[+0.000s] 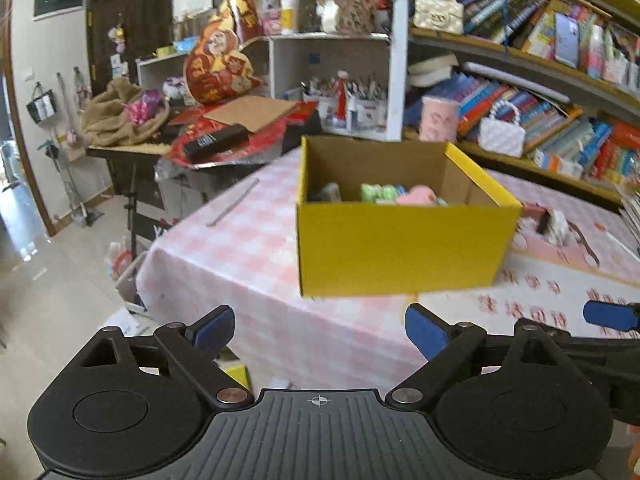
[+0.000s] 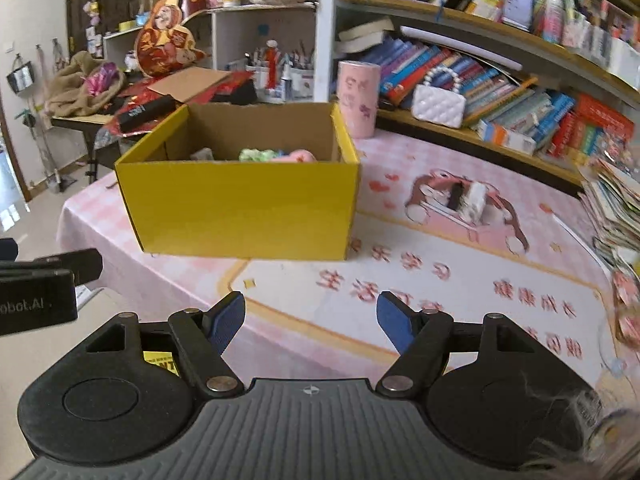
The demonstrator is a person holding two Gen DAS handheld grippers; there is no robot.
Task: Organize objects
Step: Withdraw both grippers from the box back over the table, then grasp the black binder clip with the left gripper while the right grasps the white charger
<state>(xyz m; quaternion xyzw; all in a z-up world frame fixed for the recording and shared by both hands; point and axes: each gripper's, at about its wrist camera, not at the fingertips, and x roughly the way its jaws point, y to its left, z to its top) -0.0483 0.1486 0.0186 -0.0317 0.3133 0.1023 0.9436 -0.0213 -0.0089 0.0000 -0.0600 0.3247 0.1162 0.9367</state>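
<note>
Left gripper (image 1: 319, 330): jaws wide apart, nothing between them. Right gripper (image 2: 311, 320): jaws parted, likewise empty. Yellow box (image 1: 396, 240): open-topped, on the pink checked tablecloth (image 1: 240, 256), ahead of both grippers; holds green and pink soft items (image 1: 400, 194). Bookshelf (image 2: 500, 80) behind.

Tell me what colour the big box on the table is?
The cardboard box is bright yellow outside and plain brown inside, clearest in the right wrist view.
</note>
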